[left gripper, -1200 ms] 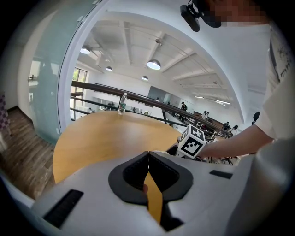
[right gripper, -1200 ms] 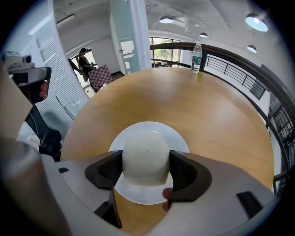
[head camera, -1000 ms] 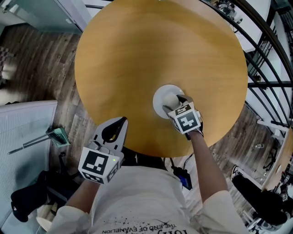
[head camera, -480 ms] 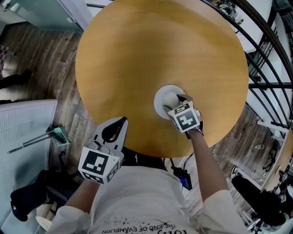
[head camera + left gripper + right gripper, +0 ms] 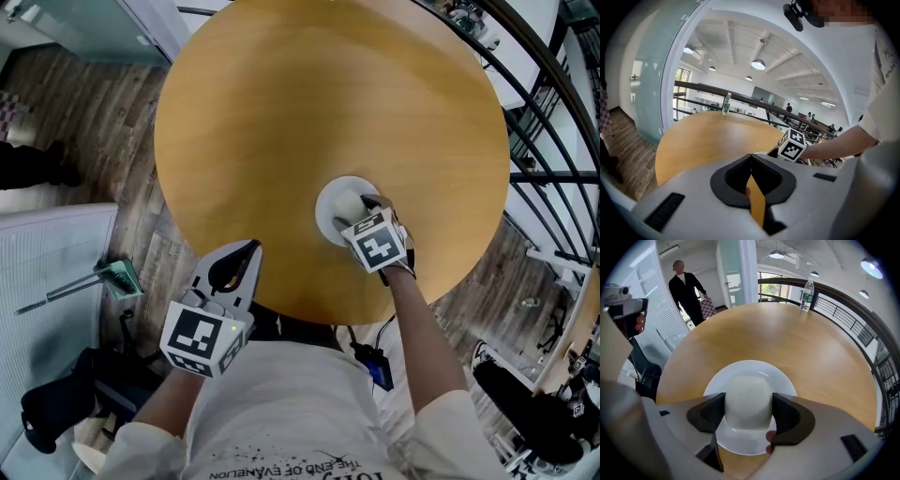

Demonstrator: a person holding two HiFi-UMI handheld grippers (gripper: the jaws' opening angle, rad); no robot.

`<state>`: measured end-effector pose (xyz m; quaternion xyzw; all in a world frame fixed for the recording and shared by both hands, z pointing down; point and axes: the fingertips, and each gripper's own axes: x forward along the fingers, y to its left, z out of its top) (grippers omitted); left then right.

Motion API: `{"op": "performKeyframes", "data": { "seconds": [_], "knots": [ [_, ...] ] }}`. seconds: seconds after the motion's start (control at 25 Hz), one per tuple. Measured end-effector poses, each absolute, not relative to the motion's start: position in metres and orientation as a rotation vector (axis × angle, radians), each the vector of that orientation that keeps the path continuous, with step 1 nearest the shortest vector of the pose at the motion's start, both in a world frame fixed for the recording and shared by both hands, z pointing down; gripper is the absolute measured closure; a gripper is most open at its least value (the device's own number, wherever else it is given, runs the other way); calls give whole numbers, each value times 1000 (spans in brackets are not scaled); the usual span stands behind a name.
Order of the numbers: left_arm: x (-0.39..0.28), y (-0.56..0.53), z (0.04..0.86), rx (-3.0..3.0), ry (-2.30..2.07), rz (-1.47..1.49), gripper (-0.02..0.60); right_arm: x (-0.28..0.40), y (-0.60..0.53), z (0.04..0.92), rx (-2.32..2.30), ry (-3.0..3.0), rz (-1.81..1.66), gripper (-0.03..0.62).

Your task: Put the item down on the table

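Observation:
A white cup (image 5: 749,392) sits between the jaws of my right gripper (image 5: 749,410), which is shut on it. The cup stands over the middle of a white plate (image 5: 783,380) on the round wooden table (image 5: 787,338). In the head view the right gripper (image 5: 356,210) holds the cup (image 5: 348,201) above the plate (image 5: 327,202), near the table's (image 5: 309,103) front edge. Whether the cup touches the plate I cannot tell. My left gripper (image 5: 247,249) hangs shut and empty off the table's near left edge, jaws together in the left gripper view (image 5: 751,158).
A water bottle (image 5: 806,295) stands at the table's far edge by a dark railing (image 5: 548,122). A person in dark clothes (image 5: 686,287) stands beyond the table near white louvred panels. A wooden floor surrounds the table.
The right gripper has shifted very slightly with the cup over the plate. The left gripper has not moved. A dark figure has come into the head view's left edge.

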<state>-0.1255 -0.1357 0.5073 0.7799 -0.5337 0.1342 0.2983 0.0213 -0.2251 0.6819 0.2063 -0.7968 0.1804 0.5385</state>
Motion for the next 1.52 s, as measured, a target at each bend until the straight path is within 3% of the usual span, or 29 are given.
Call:
{"op": "performKeyframes", "data": {
  "seconds": [0.56, 1.12, 1.2, 1.52],
  "knots": [
    [-122, -136, 508, 2074, -1418, 354, 560, 22, -234, 673, 512, -1978, 424, 283],
    [-112, -125, 478, 2170, -1413, 345, 560, 20, -213, 588, 646, -2193, 423, 286],
    [-109, -121, 471, 2192, -1413, 345, 560, 26, -206, 572, 693, -2224, 402, 312],
    [-81, -104, 444, 2308, -1383, 339, 560, 57, -170, 500, 915, -2362, 361, 520]
  ]
}}
